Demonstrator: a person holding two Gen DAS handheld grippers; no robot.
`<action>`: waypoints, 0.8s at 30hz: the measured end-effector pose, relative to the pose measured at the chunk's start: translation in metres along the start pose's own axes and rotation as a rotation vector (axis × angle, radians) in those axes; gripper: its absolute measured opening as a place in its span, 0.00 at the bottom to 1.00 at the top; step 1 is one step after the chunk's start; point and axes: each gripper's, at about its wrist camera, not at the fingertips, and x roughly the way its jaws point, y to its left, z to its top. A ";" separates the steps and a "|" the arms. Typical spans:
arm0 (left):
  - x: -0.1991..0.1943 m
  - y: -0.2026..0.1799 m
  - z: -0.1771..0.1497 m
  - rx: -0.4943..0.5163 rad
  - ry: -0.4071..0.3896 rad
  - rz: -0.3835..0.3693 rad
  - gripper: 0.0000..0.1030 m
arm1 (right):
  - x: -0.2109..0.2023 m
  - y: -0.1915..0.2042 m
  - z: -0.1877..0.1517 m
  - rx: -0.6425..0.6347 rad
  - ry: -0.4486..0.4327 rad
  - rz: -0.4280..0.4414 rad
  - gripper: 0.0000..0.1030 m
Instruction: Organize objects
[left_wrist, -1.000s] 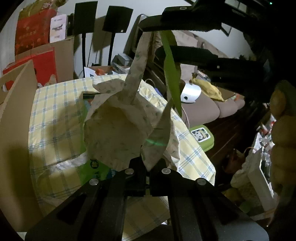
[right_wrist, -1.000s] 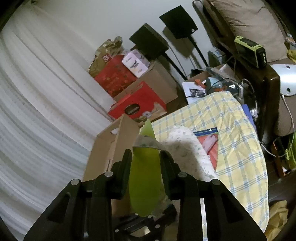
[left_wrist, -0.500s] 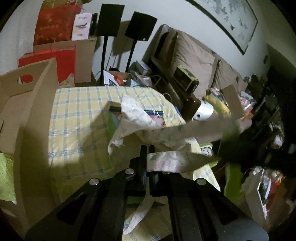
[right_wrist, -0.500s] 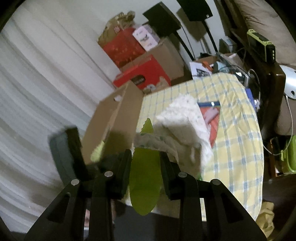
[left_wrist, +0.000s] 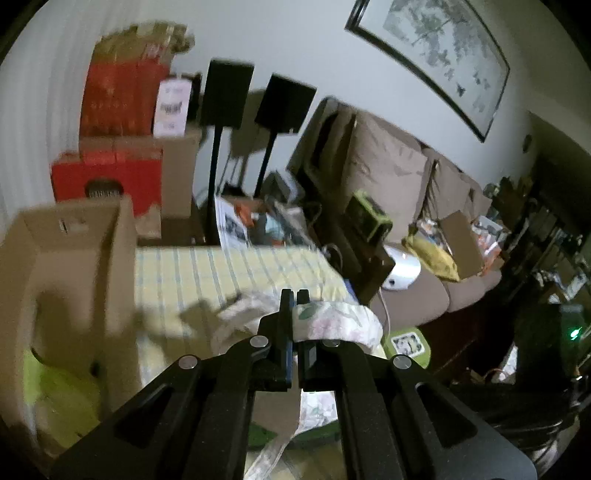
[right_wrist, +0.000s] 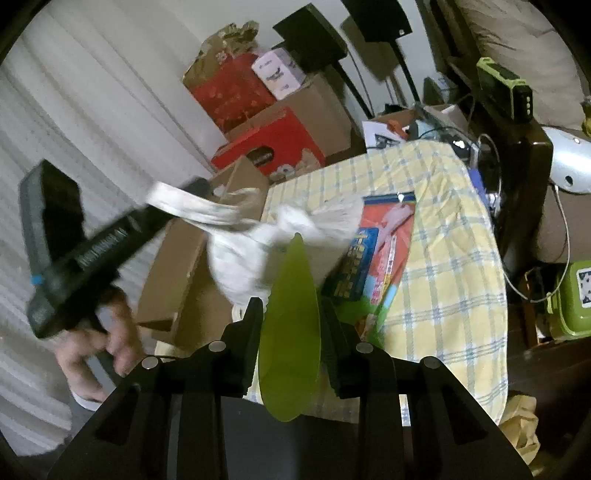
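Floral cloth (left_wrist: 332, 321), clamped in the left gripper (left_wrist: 294, 295), is hanging over the checked table (right_wrist: 454, 236) beside the cardboard box (left_wrist: 74, 258), wanting a steady carry boxward while the right gripper (right_wrist: 291, 314) is pinching a green strip (right_wrist: 290, 332).

We see open checked tablecloth (left_wrist: 207, 273) stretch ahead, room to pass. Cardboard box (left_wrist: 74, 266) walls off left side (tall, right at table edge). Printed cloth (right_wrist: 243, 258) hangs mid-air between box and red packet (right_wrist: 384, 243), blocking centre lane. Far table edge crowded by speaker stands (left_wrist: 221, 155); sofa (left_wrist: 417, 236) hems right.
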 end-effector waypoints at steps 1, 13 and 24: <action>-0.006 0.000 0.007 0.009 -0.015 0.006 0.01 | -0.002 0.000 0.002 0.002 -0.007 0.000 0.29; -0.092 0.014 0.078 0.059 -0.174 0.067 0.01 | -0.009 0.025 0.026 -0.045 -0.045 -0.021 0.29; -0.137 0.063 0.088 0.050 -0.227 0.199 0.01 | 0.007 0.081 0.046 -0.143 -0.043 0.005 0.29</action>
